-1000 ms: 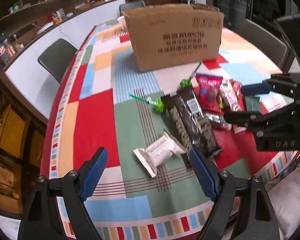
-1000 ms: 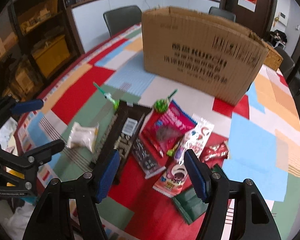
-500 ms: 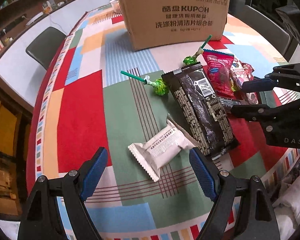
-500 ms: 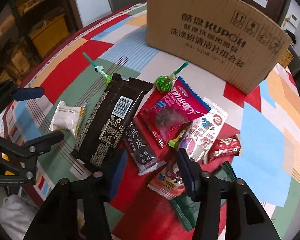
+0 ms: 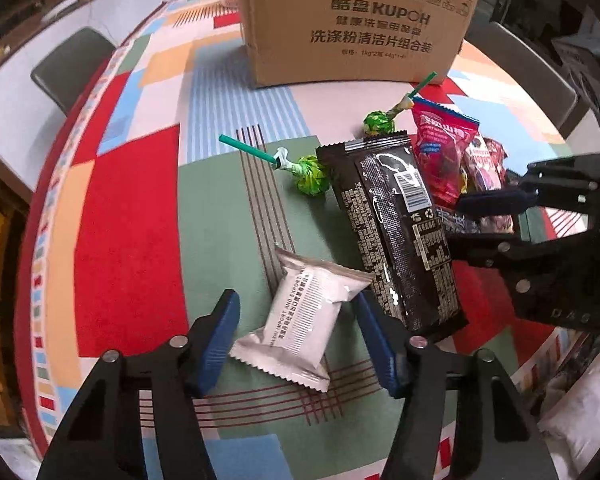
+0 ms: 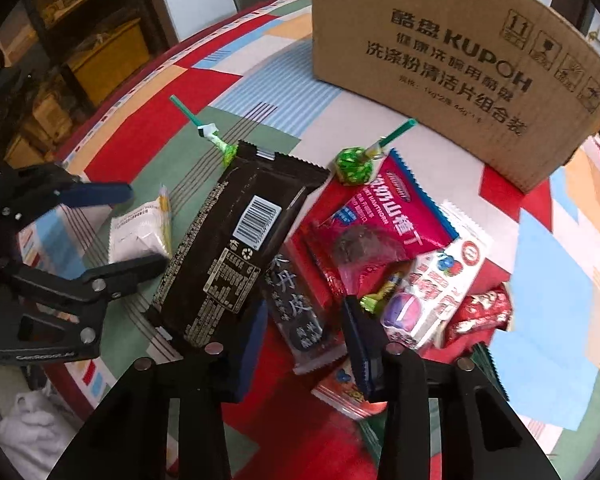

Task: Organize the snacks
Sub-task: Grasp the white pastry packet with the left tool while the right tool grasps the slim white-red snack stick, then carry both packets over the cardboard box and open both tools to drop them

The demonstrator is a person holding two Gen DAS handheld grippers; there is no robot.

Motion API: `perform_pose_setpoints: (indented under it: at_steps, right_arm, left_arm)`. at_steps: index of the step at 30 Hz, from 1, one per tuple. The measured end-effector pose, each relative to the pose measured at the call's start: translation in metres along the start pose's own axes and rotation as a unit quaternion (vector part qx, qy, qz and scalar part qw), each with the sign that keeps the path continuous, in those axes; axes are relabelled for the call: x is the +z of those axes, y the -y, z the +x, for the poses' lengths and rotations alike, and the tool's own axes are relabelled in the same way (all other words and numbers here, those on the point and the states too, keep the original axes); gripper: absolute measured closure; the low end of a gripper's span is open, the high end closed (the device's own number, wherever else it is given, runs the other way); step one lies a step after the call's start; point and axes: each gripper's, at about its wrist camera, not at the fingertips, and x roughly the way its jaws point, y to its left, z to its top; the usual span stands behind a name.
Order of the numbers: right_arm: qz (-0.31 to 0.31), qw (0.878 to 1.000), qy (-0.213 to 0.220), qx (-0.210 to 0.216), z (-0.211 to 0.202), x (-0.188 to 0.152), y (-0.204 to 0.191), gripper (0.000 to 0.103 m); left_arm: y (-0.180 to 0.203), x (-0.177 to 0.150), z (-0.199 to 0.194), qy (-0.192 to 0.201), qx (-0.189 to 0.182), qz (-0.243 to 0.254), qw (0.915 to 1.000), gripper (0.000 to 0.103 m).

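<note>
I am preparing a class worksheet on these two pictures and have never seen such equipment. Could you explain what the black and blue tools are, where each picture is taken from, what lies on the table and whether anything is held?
There is no robot. A person holds one two-fingered clamp in each hand, with a camera on each looking along its fingers.

The left camera's picture shows the left hand-held gripper open around a white snack packet, not yet squeezing it. The right camera's picture shows the right hand-held gripper open over a small dark packet. Nothing is held.

On the patchwork tablecloth lie a long black packet, two green lollipops, a red packet and more snacks. A cardboard box stands behind.
</note>
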Motion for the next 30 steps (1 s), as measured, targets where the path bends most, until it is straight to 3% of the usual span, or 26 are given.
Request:
perform_pose_setpoints:
  at_steps: [3,10,15,18,30]
  right_arm:
    - [-0.001,1.0,-0.004,0.005,0.004,0.003,0.0,0.068]
    - [-0.009,1.0,-0.008,0.014,0.012,0.013,-0.003,0.068]
    - [-0.011,1.0,-0.001,0.018,0.016,0.019,-0.004,0.069]
    - [-0.015,1.0,0.004,0.021,0.015,0.018,-0.005,0.082]
    - [0.035,0.999,0.037,0.015,-0.02,0.004,0.007,0.086]
  left_arm:
    - [-0.003,0.001,0.002,-0.003,-0.015,-0.018,0.9997,0.06]
    - [-0.011,-0.001,0.002,0.003,-0.032,-0.06,0.9977,0.071]
    - [-0.014,-0.003,0.0,0.009,-0.039,-0.084,0.9956,0.073]
    - [-0.014,-0.005,-0.002,0.014,-0.044,-0.097,0.9942,0.074]
    - [0.002,0.002,-0.038,0.069,-0.039,-0.1,0.9918,0.074]
